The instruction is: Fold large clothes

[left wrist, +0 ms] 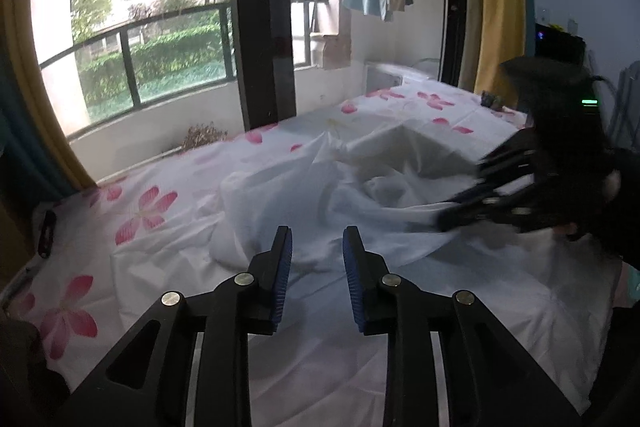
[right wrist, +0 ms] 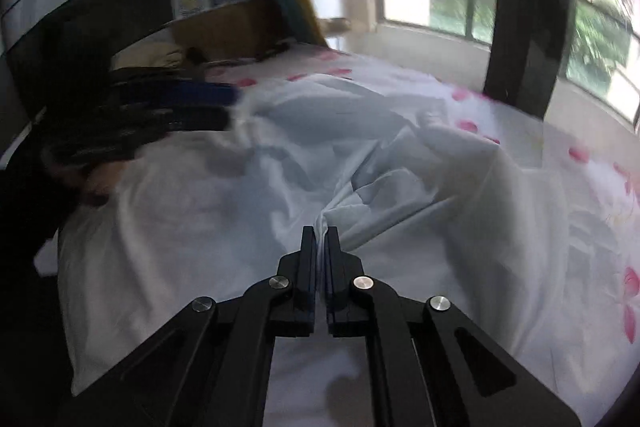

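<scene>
A bed covered with a white sheet printed with pink flowers [left wrist: 144,207] is filling most of both views, running out toward a balcony window [left wrist: 132,39] beyond its far edge. Lying across the middle of that sheet is the large white garment [left wrist: 320,187], which is sitting rumpled and bunched, heaped into soft ridges rather than spread flat. The right gripper [right wrist: 320,233] is pinching a gathered fold of this white cloth, its jaws drawn nearly together with the fabric rising out from between the pads. The left gripper [left wrist: 317,247] is hovering just above the near part of the cloth, its jaws standing partly apart with nothing between the blue pads [left wrist: 282,279]; in the right wrist view it is showing only as a dark blur at the cloth's far left edge. By my reading, the step in hand is taking hold of the garment so it can be straightened, with one side gripped and the other waiting. The next move is likely calling for the left gripper to be lowering onto a matching edge and closing, so both can be pulling the cloth taut and flat before any fold is made.
</scene>
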Available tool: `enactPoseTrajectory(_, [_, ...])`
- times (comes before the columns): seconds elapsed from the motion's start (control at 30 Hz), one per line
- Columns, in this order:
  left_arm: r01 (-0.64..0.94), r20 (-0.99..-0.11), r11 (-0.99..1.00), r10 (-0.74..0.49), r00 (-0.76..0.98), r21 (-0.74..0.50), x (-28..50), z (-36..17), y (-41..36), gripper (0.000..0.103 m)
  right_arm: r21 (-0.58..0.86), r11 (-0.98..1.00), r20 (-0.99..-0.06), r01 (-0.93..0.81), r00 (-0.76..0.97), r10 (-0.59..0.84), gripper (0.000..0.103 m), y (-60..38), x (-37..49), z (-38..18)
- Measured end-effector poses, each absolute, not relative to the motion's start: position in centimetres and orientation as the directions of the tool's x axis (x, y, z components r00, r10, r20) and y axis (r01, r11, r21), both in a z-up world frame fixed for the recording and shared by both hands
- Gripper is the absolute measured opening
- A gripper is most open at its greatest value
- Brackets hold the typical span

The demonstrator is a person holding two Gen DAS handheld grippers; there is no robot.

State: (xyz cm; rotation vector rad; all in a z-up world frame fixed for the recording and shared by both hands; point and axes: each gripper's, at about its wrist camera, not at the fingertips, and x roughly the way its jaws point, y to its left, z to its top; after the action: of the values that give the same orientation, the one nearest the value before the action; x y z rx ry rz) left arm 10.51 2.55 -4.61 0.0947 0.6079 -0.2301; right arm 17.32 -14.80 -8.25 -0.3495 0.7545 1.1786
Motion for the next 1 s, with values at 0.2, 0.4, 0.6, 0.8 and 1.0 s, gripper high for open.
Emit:
enactPoseTrajectory(0.2, [0.223,-0.616,0.975,-0.173,0.769,0.004,11.4,-5.7,2.9,0.029,0.074,0.328,-0.785,-0.942,0.148,0.601,0.005,-16.2,14.9,-10.5])
enactPoseTrajectory(0.4, [0.198,-0.609,0.980,-0.157,0.778,-0.001,12.1,-5.0,3.2,0.029,0.040,0.309,-0.751,-0.950,0.175,0.636,0.019,-17.9,14.4,-7.9])
enactPoseTrajectory(0.6, [0.188,-0.602,0.982,-0.143,0.786,0.013,13.3,-4.6,2.8,0.029,-0.048,0.400,-0.646,-0.915,0.334,0.686,0.061,-16.6,17.9,-3.5])
enactPoseTrajectory(0.8, [0.184,-0.605,0.983,-0.161,0.780,-0.024,14.5,-5.3,3.1,0.029,-0.006,0.493,-0.664,-0.870,0.372,0.648,0.061,-12.8,23.6,-4.6])
enactPoseTrajectory(1.0, [0.146,-0.660,0.987,-0.155,0.735,-0.070,15.9,-7.0,4.5,0.029,0.137,0.568,-0.747,-0.811,0.292,0.597,0.061,-11.8,27.7,-8.2])
